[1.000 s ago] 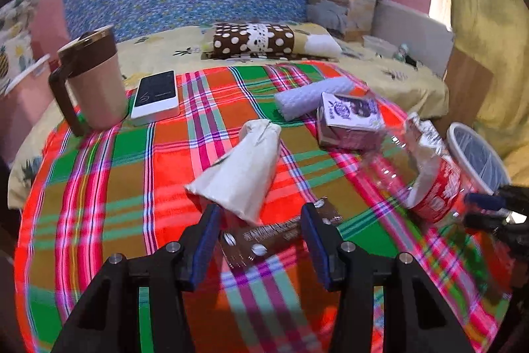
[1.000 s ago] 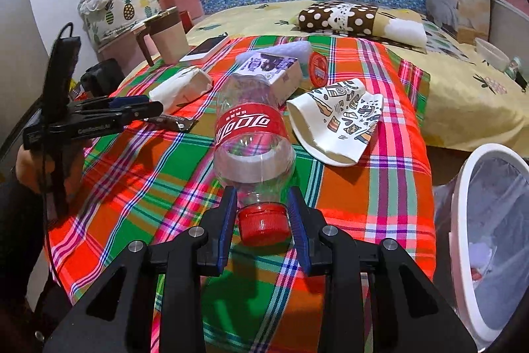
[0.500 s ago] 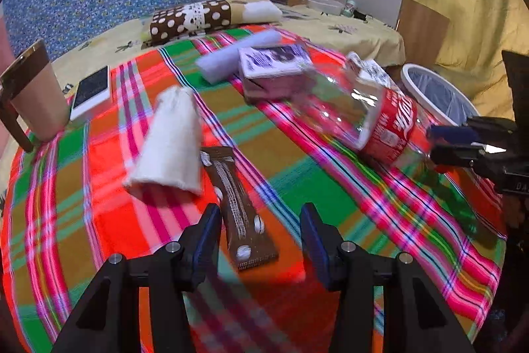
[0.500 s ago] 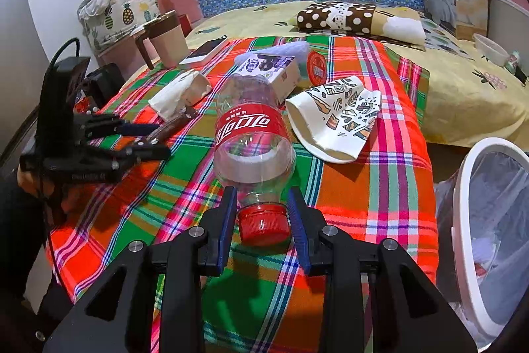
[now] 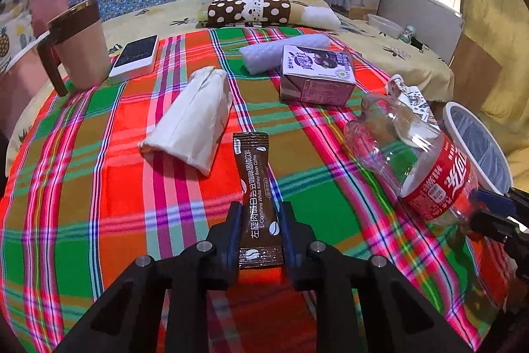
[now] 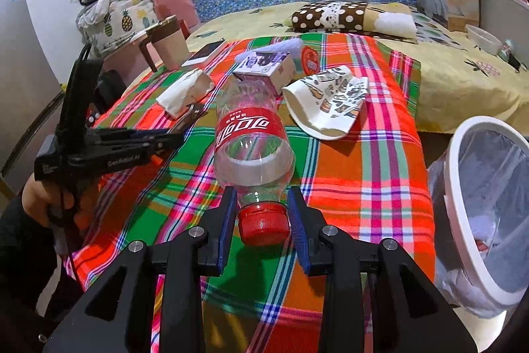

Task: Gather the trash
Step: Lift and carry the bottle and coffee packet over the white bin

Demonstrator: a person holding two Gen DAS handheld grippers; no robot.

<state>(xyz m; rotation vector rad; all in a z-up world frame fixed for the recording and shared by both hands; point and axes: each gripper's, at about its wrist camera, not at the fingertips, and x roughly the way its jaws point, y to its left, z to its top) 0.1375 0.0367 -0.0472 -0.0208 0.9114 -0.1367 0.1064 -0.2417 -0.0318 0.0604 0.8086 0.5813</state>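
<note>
1. Plaid blanket (image 5: 99,187) spread over the bed, carrying all the litter.
2. White bin (image 6: 463,187) standing off the bed's right edge.
3. Clear bottle (image 6: 251,134) lying on the blanket, red cap pinched in the right gripper (image 6: 263,217).
4. Brown sachet (image 5: 254,187) flat beside a white pouch (image 5: 195,118); left gripper (image 5: 259,227), jaws just closed in, clamped on its near end.
</note>
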